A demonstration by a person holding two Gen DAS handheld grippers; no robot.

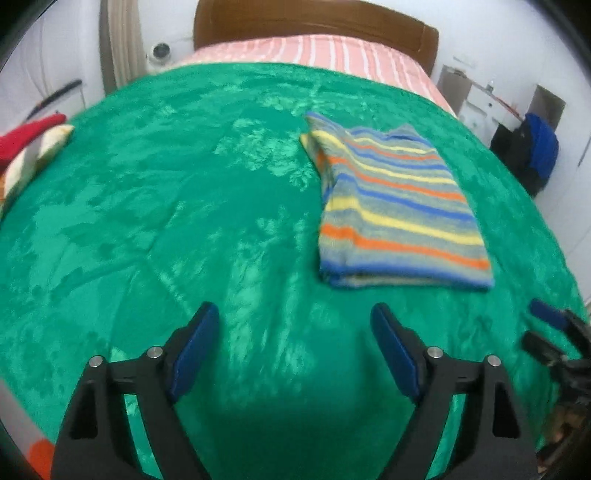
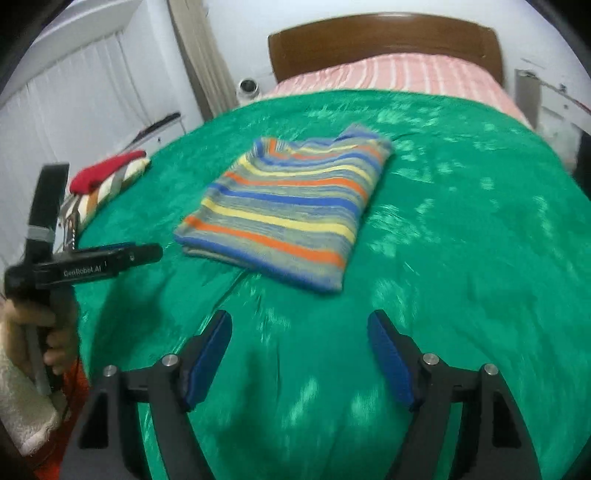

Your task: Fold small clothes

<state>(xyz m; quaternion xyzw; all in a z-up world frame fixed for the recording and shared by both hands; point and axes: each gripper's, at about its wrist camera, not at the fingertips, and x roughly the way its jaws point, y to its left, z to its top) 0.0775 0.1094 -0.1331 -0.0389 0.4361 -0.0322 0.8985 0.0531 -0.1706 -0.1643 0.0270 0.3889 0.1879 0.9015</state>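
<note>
A striped garment [image 1: 395, 206] in blue, yellow, orange and grey lies folded into a flat rectangle on the green blanket [image 1: 184, 206]. It also shows in the right wrist view [image 2: 291, 210]. My left gripper [image 1: 295, 321] is open and empty, above the blanket, short of the garment and to its left. My right gripper [image 2: 299, 328] is open and empty, just short of the garment's near edge. The left gripper also shows at the left of the right wrist view [image 2: 110, 258], held in a hand. The right gripper's tips show at the right edge of the left wrist view [image 1: 550, 325].
A red and striped pile of clothes [image 2: 107, 181] lies at the bed's left edge. A pink striped sheet [image 1: 317, 51] and a brown headboard [image 1: 314, 18] are at the far end. A blue and black bag [image 1: 535, 151] stands right of the bed.
</note>
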